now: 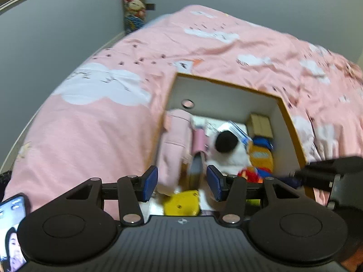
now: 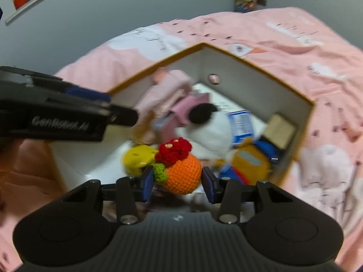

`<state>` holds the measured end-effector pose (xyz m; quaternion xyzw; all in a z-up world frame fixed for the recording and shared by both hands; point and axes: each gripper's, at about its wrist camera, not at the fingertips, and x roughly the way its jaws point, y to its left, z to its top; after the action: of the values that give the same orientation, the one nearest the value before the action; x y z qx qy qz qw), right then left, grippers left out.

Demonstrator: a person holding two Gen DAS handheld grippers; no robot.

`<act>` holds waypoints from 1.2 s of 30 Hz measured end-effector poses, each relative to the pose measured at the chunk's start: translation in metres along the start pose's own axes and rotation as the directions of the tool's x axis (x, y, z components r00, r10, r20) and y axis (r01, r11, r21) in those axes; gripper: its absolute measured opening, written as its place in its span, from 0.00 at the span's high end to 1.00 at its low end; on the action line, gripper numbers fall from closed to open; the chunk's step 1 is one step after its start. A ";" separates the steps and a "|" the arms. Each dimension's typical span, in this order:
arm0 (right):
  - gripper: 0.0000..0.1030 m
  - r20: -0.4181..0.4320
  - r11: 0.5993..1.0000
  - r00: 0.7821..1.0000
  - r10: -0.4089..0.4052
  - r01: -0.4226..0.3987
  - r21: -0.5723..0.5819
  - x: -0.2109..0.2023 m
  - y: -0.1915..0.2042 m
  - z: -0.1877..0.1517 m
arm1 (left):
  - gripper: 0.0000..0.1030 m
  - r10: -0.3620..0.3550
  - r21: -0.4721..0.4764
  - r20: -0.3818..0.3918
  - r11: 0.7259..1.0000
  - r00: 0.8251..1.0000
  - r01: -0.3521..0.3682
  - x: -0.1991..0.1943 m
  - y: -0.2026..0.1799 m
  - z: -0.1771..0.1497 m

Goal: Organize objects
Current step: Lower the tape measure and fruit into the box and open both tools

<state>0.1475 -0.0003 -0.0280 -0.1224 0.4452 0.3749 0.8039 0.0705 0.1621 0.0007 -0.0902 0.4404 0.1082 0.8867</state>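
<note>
Two tools over the box (image 2: 254, 68): right tool (image 2: 174, 182) gripping crocheted orange (image 2: 183, 176), left tool (image 1: 182, 184) parted, empty.

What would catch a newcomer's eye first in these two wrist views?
The crocheted orange fruit with red flowers, held between the right gripper's blue pads above the open box. Then the box itself, crammed with toys, on a pink goose-print bedspread. Inside, a black-and-white plush lies mid-pile; the left gripper hangs open over it.
</note>
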 end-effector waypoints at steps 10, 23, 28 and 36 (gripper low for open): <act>0.55 -0.152 0.988 0.976 0.155 -0.155 0.015 0.041 0.037 0.017 | 0.44 -0.102 -0.083 0.087 0.991 0.991 0.109 -0.001 0.023 0.009; 0.48 -0.237 0.922 0.908 0.344 -0.279 0.269 0.080 0.030 0.014 | 0.45 -0.106 -0.055 0.094 0.992 0.990 0.112 0.001 0.015 0.001; 0.45 -0.234 0.935 0.921 0.311 -0.253 0.247 0.074 0.032 0.013 | 0.45 -0.111 -0.041 0.089 0.993 0.990 0.115 0.002 0.010 -0.001; 0.46 -0.139 0.987 0.984 0.112 -0.094 0.129 0.026 0.029 0.010 | 0.45 -0.144 -0.015 0.054 0.989 0.988 0.145 0.005 -0.003 -0.007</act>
<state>0.1417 0.0373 -0.0393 -0.0768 0.5304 0.3782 0.7548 0.0690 0.1584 -0.0076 -0.1273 0.4082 0.0503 0.9026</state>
